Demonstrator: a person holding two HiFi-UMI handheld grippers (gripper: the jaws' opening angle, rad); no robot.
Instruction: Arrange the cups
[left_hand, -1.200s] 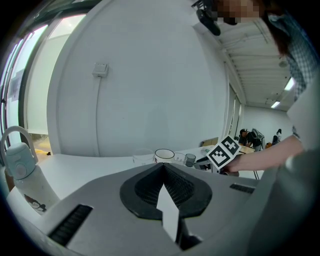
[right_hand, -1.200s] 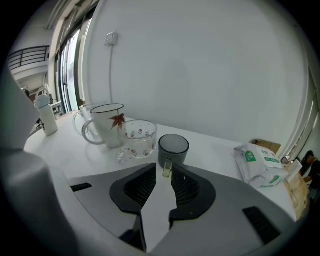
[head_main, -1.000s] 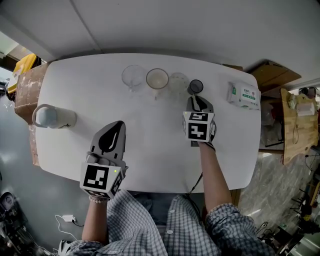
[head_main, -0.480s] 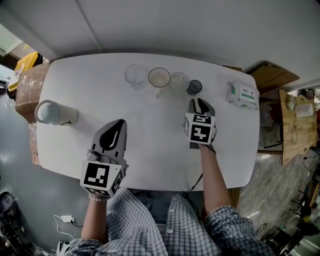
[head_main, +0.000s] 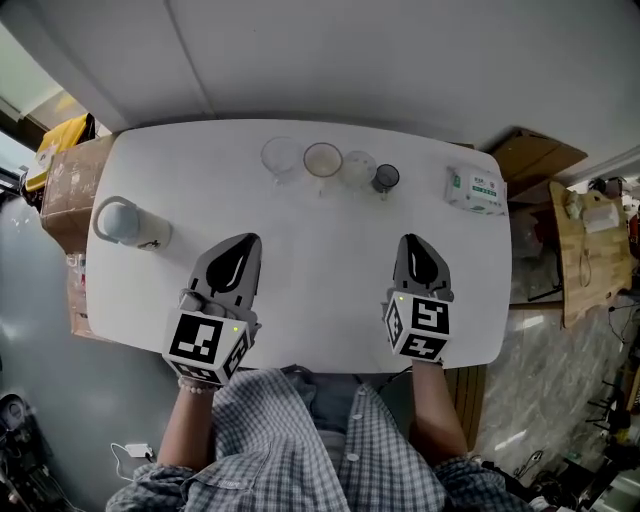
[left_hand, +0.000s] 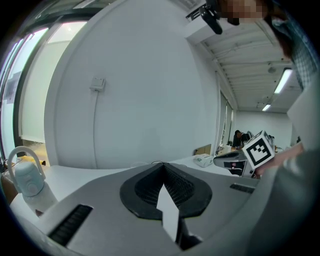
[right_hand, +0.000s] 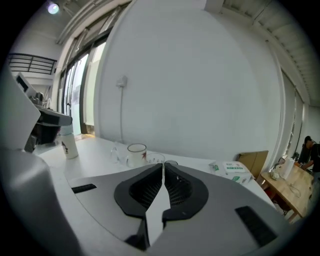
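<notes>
Holds the left gripper (head_main: 243, 243) closed and empty over the near part of the tabletop (head_main: 320, 275). Holds the right gripper (head_main: 413, 241) the same way, closed on nothing, level with the left. Points both toward the row of cups along the far edge: a clear glass cup (head_main: 282, 157), a white mug (head_main: 323, 160), a second clear cup (head_main: 358, 167) and a small dark cup (head_main: 386, 179), close side by side and well apart from either gripper. Looks, as a judgement, like a finished row or a pause between moves.

Risks little while parked here. On a fresh reach, could clip the small dark cup, nearest the right gripper's line, and knock it into its neighbour, given the tight spacing. Could also slip on the thin clear glass with a rim pinch.

Shows a white, round-cornered tabletop with a white handled flask (head_main: 130, 222) at the left end and a tissue pack (head_main: 475, 190) at the right. Beyond, a plain white wall, a cardboard box (head_main: 65, 190) beside the left end, and grey floor.
</notes>
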